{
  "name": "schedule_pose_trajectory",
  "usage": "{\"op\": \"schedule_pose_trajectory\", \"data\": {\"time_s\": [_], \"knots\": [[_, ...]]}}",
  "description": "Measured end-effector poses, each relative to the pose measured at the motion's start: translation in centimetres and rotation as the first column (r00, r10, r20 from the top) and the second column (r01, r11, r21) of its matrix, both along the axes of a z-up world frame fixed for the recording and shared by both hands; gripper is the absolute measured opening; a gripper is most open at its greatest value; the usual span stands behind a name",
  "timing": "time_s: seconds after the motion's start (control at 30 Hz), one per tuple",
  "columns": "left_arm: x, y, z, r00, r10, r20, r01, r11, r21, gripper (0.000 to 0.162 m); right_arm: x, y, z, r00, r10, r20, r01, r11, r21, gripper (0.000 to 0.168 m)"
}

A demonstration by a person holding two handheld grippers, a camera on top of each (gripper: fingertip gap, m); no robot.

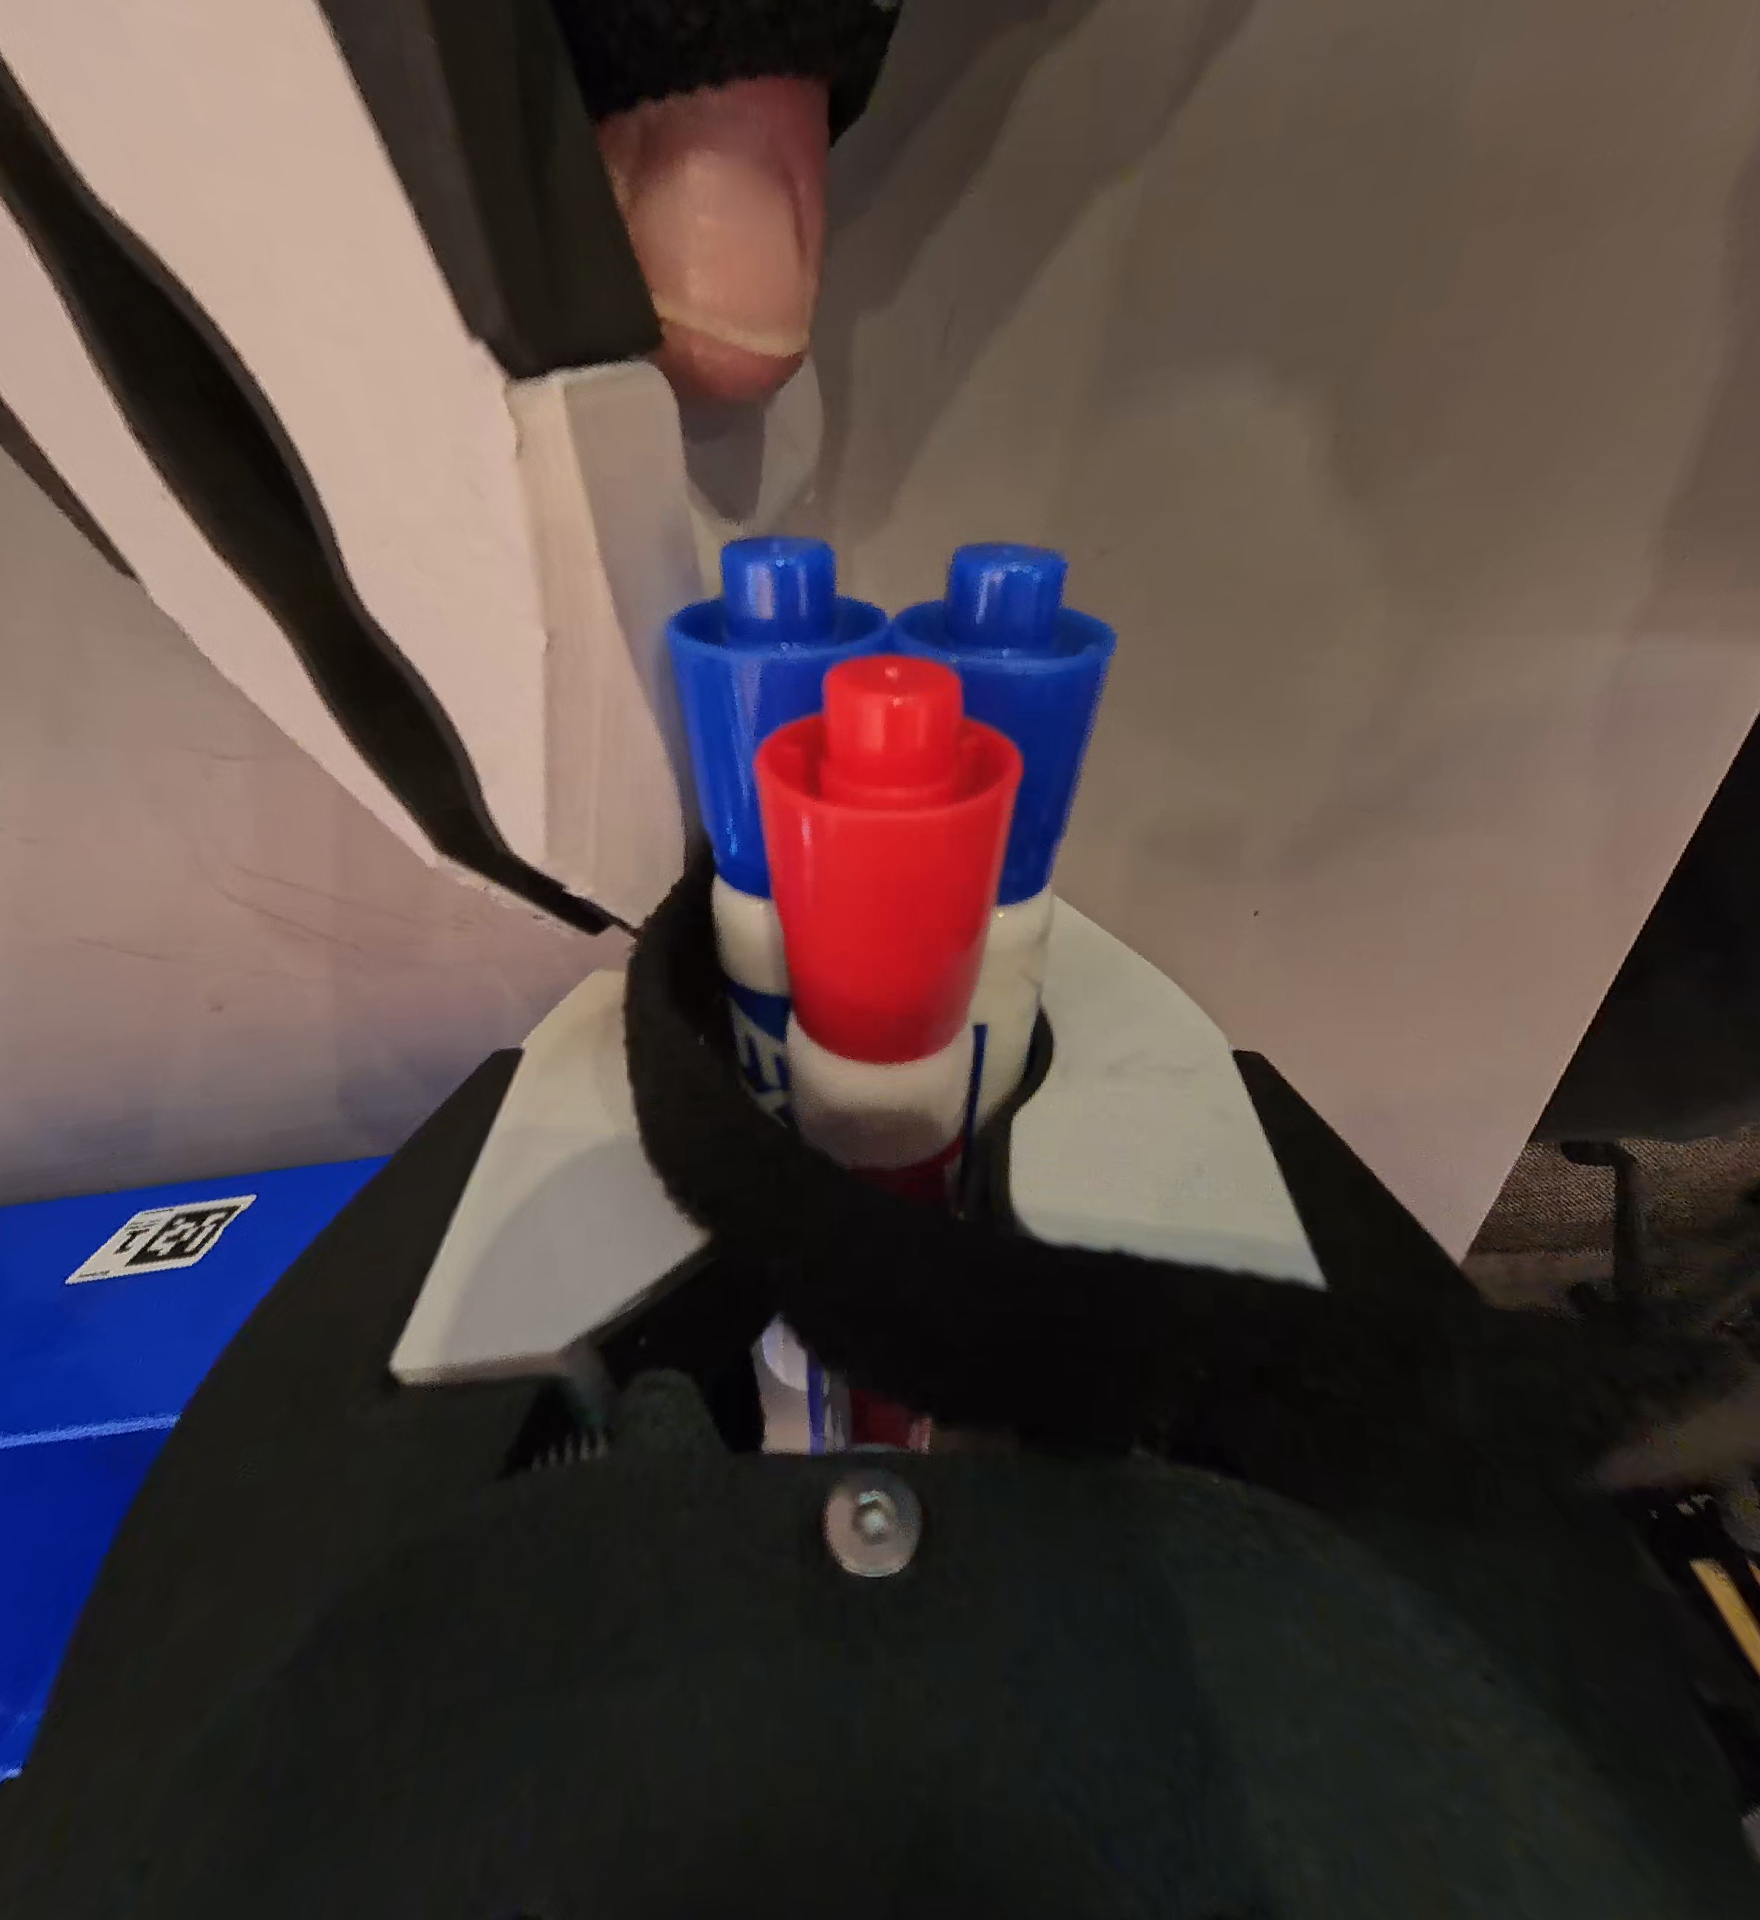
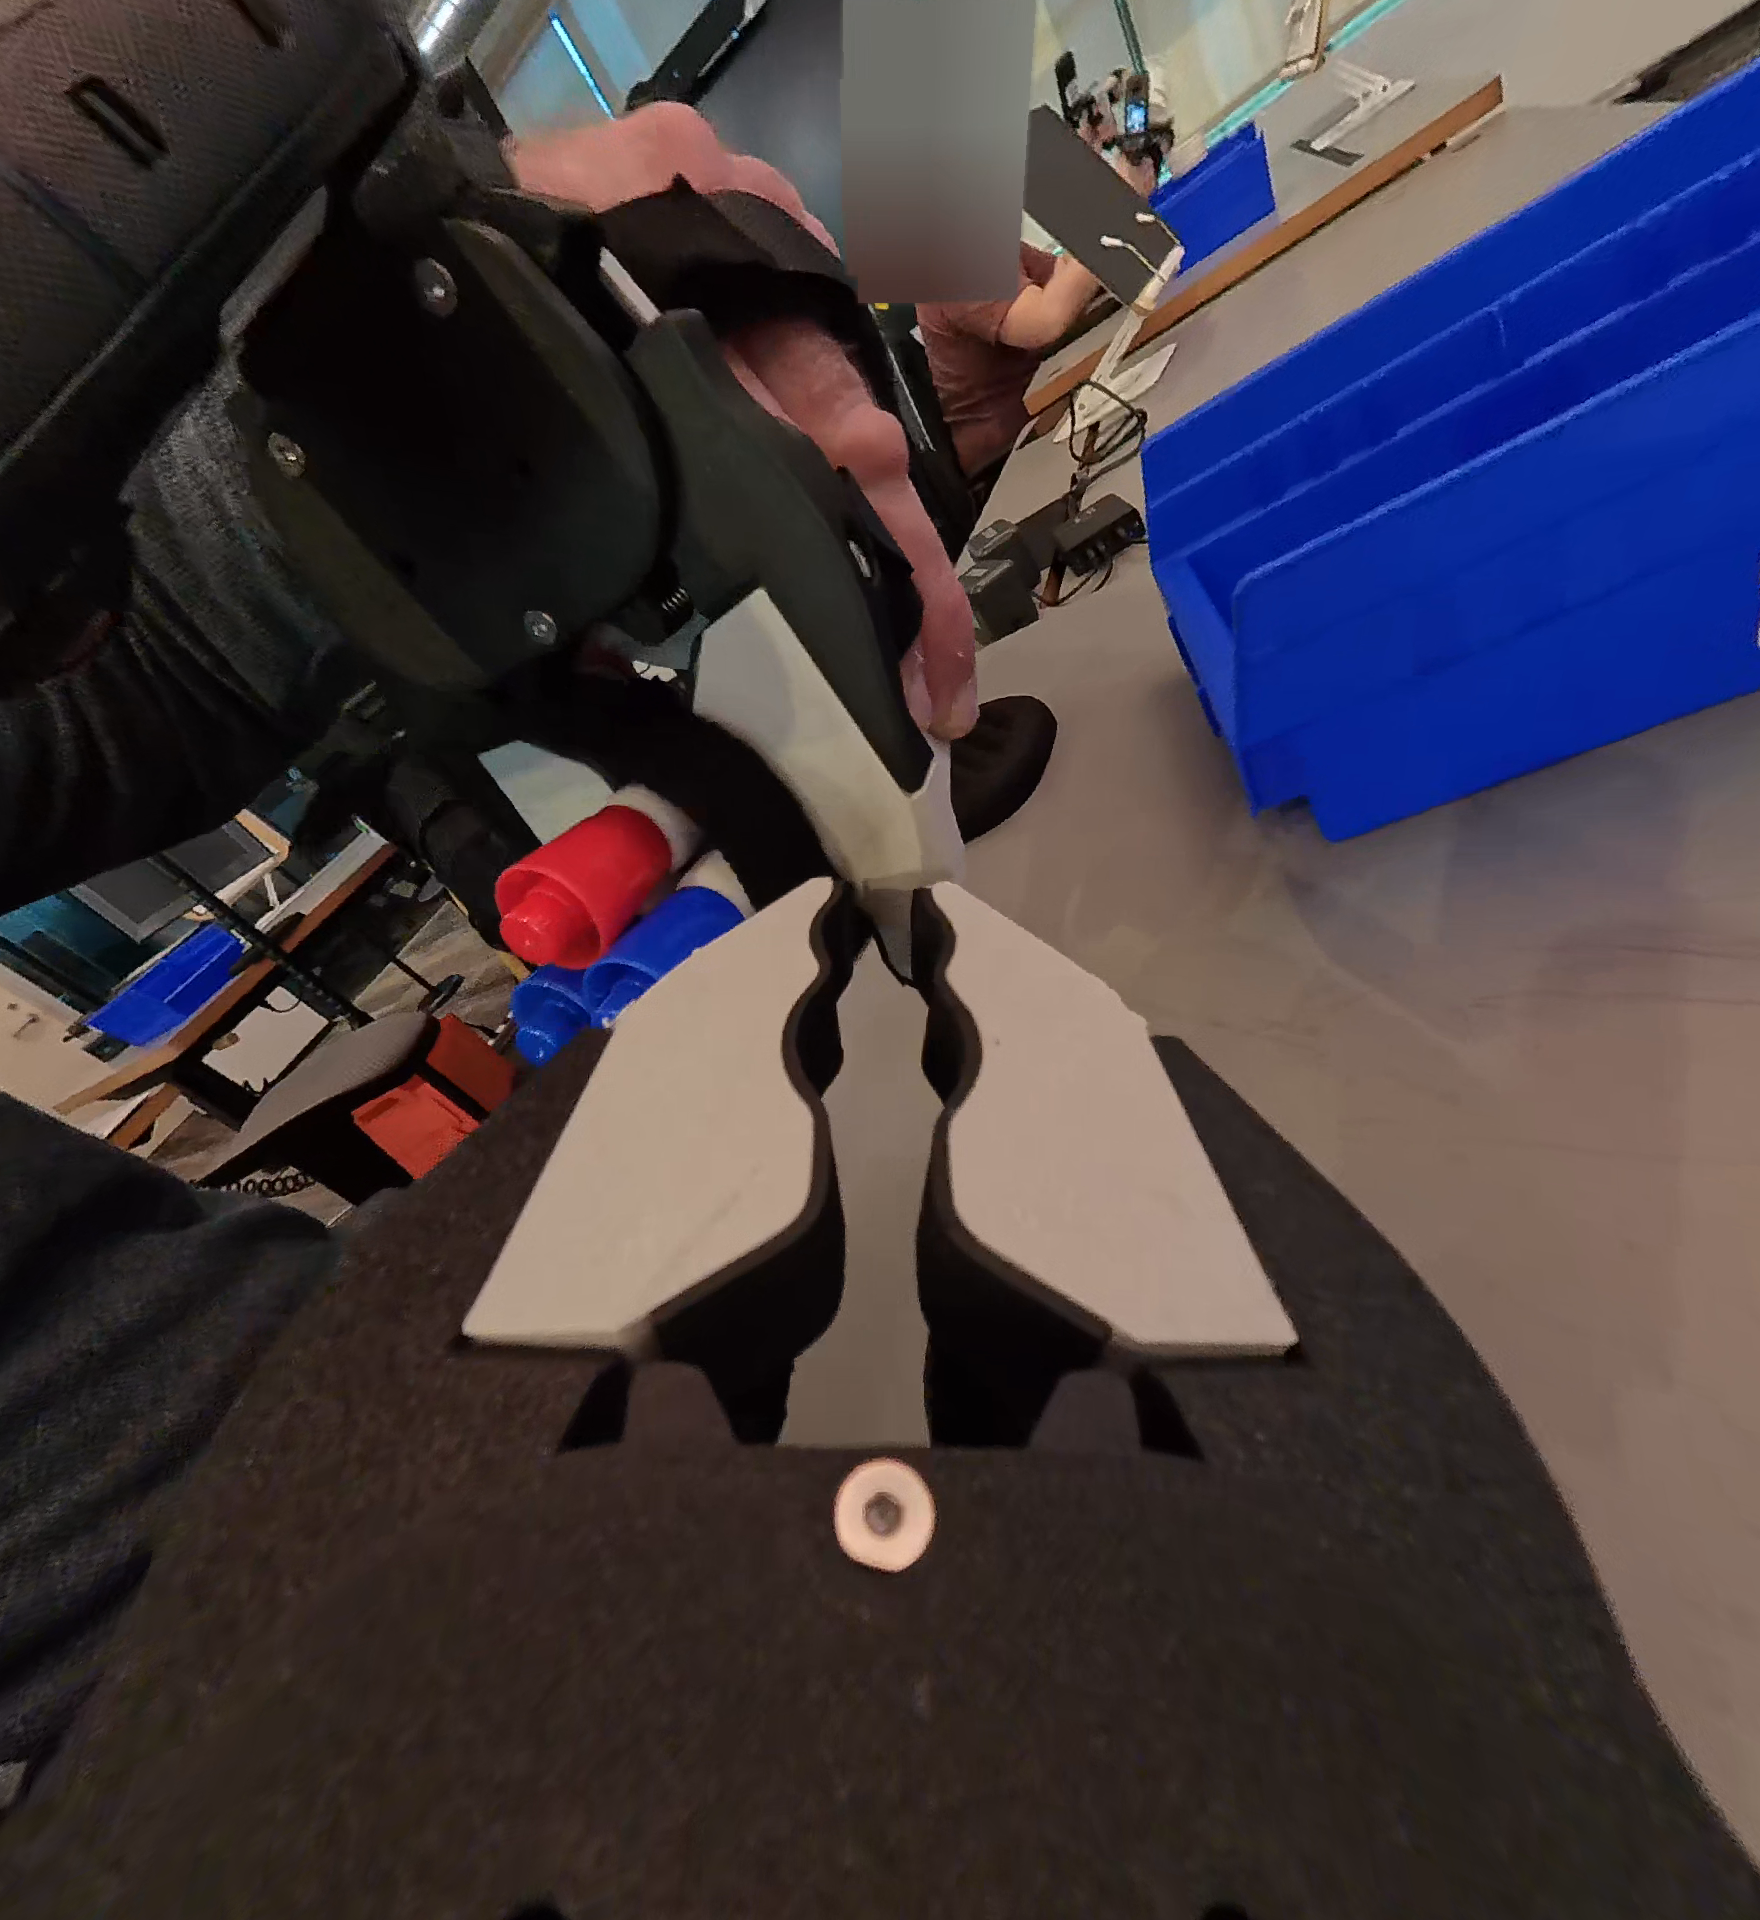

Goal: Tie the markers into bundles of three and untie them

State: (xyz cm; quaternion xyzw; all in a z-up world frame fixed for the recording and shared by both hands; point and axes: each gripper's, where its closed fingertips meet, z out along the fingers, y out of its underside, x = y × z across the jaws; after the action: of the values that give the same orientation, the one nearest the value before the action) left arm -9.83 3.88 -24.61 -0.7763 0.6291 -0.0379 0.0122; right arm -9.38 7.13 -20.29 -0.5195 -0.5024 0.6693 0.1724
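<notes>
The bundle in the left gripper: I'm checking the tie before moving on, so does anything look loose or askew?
Yes. The black strap loops slackly, slanting across the three markers; its tail trails off right instead of lying flat.

Soft even indoor light, wide-angle edge distortion, slight motion blur, no glare

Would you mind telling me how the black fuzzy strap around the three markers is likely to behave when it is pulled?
The black fuzzy strap probably handles floppy: it curves limply round the three capped markers and trails off sideways. Its fuzzy surface suggests it grips rather than slips. It looks thin and light, so the bundle in the left gripper would likely shift before it resists.
</notes>
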Motion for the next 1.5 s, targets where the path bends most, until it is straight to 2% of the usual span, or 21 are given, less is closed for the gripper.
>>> {"op": "schedule_pose_trajectory", "data": {"time_s": [0.3,0.4,0.43,0.73,1.03,1.2,1.5], "knots": [[0.3,0.3,0.4,1.000,-0.012,0.004,0.012,1.000,0.010,0.040,0.5,0.1,0.5,0.996,0.003,-0.084,-0.001,1.000,0.031,0.011],[0.3,0.5,0.8,1.000,-0.006,0.019,0.006,1.000,0.018,0.046,0.7,0.1,0.7,0.992,0.001,-0.122,0.001,1.000,0.017,0.011],[0.3,0.5,0.9,1.000,-0.009,0.021,0.008,1.000,0.020,0.041,0.8,0.0,0.8,0.991,0.005,-0.131,-0.003,1.000,0.011,0.011],[0.2,0.9,1.3,1.000,-0.002,0.027,0.001,1.000,0.031,0.042,1.1,-1.0,1.1,0.979,0.038,-0.200,-0.019,0.995,0.099,0.013],[0.4,1.3,1.4,1.000,-0.011,0.020,0.010,0.999,0.051,0.042,1.3,-1.5,1.5,0.971,0.048,-0.234,-0.004,0.983,0.186,0.023],[-0.3,1.1,1.3,1.000,0.011,-0.020,-0.010,1.000,0.022,0.040,1.1,-1.6,1.4,0.970,0.040,-0.238,0.009,0.980,0.201,0.028],[-1.5,1.1,1.3,0.981,-0.003,-0.194,0.002,1.000,-0.008,0.041,0.8,-1.4,0.4,0.976,0.023,-0.218,0.020,0.982,0.189,0.025]]}}
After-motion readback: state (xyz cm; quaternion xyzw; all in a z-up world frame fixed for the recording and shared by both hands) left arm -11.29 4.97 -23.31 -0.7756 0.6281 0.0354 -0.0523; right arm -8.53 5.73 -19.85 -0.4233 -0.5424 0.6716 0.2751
